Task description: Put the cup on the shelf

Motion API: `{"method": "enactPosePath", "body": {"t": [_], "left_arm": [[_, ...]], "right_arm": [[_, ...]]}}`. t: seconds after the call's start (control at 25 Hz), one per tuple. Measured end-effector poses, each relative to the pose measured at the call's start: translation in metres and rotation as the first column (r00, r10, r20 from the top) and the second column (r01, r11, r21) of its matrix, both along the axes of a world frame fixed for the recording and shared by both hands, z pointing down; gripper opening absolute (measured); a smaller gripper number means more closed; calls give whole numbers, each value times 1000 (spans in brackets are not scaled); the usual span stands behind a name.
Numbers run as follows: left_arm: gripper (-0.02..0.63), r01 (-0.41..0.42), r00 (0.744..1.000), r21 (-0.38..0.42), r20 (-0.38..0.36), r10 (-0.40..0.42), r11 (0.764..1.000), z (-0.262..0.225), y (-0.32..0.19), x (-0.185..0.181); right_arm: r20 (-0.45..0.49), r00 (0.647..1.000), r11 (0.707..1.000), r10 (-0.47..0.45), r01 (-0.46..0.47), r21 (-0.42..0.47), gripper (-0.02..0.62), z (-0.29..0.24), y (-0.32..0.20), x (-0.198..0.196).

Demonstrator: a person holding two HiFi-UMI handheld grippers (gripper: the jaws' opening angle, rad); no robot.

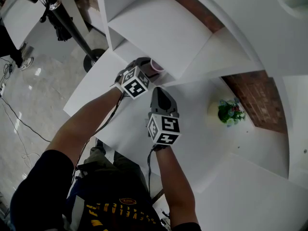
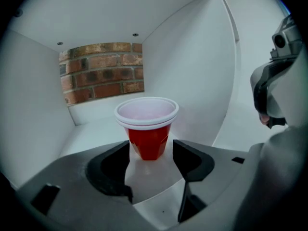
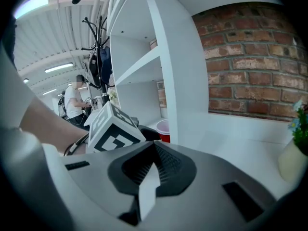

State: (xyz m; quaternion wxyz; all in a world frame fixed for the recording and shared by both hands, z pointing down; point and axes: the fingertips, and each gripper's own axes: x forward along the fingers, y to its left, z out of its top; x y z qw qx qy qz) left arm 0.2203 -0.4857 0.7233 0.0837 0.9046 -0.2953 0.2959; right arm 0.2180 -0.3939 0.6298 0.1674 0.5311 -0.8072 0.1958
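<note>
The left gripper (image 2: 151, 150) had its jaws spread, and the red plastic cup (image 2: 149, 134) stood upright between their tips, its white rim above them. A thin gap seemed to remain on the right side, though the left gripper view was too close to settle whether the left pad brushed the cup's wall. The cup rested on the white floor of the shelf compartment (image 2: 94, 124), with a brick wall (image 2: 103, 71) showing through the open back. So the cup lay straight ahead of the left gripper, its long axis vertical, while the jaws flanked its lower body from either side. Any withdrawal would likely have to run straight back along the jaws to leave it standing.

The right gripper (image 3: 155, 148) had its jaws pressed together on nothing. It hung over the white tabletop (image 1: 202, 134), outside the shelf and farther from the cup. A small pot of flowers (image 1: 226, 112) stood well apart on the tabletop.
</note>
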Motion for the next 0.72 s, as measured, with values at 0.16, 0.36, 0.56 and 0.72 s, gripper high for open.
{"method": "enactPosePath", "body": {"t": [0.16, 0.36, 0.56, 0.72], "left_arm": [[285, 20, 999, -10, -25, -20, 1000, -5, 10, -7], [284, 70, 994, -25, -79, -71, 997, -27, 25, -22], [284, 113, 979, -25, -165, -115, 993, -65, 40, -42], [275, 111, 960, -29, -256, -115, 993, -99, 60, -50]], "right_arm": [[18, 1000, 1000, 23, -23, -4, -6, 0, 3, 4], [31, 999, 1000, 21, -21, -3, -7, -5, 11, 0], [47, 998, 999, 37, -38, 8, -6, -13, 16, -1], [57, 997, 998, 57, -58, 16, -8, -22, 18, -2]]}}
